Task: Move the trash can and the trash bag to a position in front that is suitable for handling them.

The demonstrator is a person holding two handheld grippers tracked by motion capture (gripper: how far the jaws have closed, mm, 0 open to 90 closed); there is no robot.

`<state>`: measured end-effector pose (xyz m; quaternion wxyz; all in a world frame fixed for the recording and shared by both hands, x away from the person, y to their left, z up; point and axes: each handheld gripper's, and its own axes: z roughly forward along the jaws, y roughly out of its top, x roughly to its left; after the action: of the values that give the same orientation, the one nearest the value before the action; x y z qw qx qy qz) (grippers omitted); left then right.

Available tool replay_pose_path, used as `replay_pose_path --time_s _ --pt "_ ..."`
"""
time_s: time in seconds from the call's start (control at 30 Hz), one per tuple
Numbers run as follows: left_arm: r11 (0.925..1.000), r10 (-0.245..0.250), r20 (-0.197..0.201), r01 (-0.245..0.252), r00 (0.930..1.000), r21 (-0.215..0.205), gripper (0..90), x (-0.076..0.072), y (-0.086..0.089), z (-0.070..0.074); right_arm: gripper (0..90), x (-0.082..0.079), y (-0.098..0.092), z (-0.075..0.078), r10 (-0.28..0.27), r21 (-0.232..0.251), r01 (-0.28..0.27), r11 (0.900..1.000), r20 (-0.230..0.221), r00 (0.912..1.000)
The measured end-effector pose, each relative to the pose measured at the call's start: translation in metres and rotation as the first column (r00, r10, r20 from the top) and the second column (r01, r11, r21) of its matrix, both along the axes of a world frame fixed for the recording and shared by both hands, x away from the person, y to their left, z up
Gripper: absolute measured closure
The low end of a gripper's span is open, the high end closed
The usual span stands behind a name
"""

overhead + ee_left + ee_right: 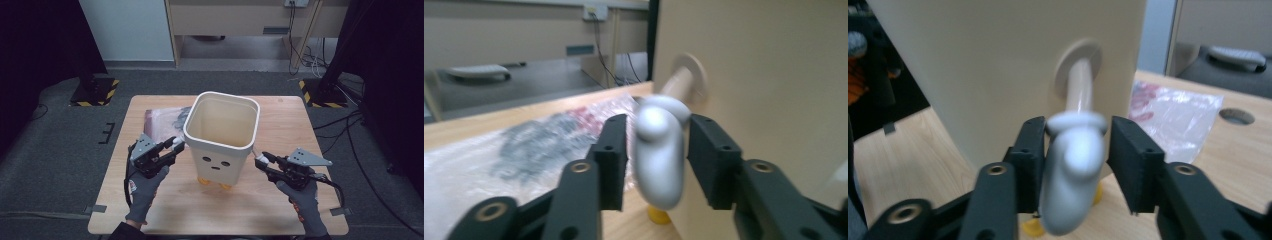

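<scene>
A cream bin (222, 145) with a small face and yellow feet (202, 180) stands upright mid-table. A cream peg (676, 82) sticks out of each side wall and ends in a grey rounded knob (658, 160). My left gripper (176, 144) is at the bin's left side, jaws either side of that knob with thin gaps showing in the left gripper view (656, 135). My right gripper (262, 159) straddles the knob (1070, 185) on the bin's right side. In the right gripper view (1077, 137) a gap shows beside one pad.
A clear plastic bag (165, 120) with dark and red print lies flat on the wooden table (280, 210) behind the bin's left side. A cable hole (1237, 116) sits in the tabletop. Striped stand bases and cables lie on the floor beyond the far edge.
</scene>
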<state>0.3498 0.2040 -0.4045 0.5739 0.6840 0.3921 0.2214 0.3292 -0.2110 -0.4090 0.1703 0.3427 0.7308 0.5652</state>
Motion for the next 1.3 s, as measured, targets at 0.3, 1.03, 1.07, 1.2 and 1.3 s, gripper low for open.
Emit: replay_pose_path --time_s 0.3,1.03,1.07,1.2,1.3 --pt "0.9910 0.130 -0.021 -0.130 0.9912 0.032 45.2 -0.001 0.052 0.000 33.6 -0.007 -0.033 0.007 -0.088 0.057 0.085 0.995 0.063 0.9941" --pt "0.9338 0.348 -0.150 -0.327 0.9256 0.144 34.2 0.072 0.087 -0.080 23.0 0.037 -0.078 -0.111 -0.394 -0.281 0.342 0.896 -0.154 0.9059" --pt "0.9298 0.356 -0.148 -0.334 0.9229 0.155 34.6 0.075 0.088 -0.083 22.9 0.037 -0.077 -0.112 -0.393 -0.285 0.339 0.897 -0.161 0.9053" --pt "0.9236 0.369 -0.148 -0.343 0.9177 0.170 35.5 0.085 0.089 -0.098 22.6 0.039 -0.075 -0.117 -0.396 -0.314 0.331 0.890 -0.171 0.9024" --pt "0.9148 0.383 -0.176 -0.346 0.9068 0.208 36.2 0.092 0.091 -0.113 22.6 0.040 -0.073 -0.120 -0.400 -0.343 0.324 0.882 -0.183 0.8979"
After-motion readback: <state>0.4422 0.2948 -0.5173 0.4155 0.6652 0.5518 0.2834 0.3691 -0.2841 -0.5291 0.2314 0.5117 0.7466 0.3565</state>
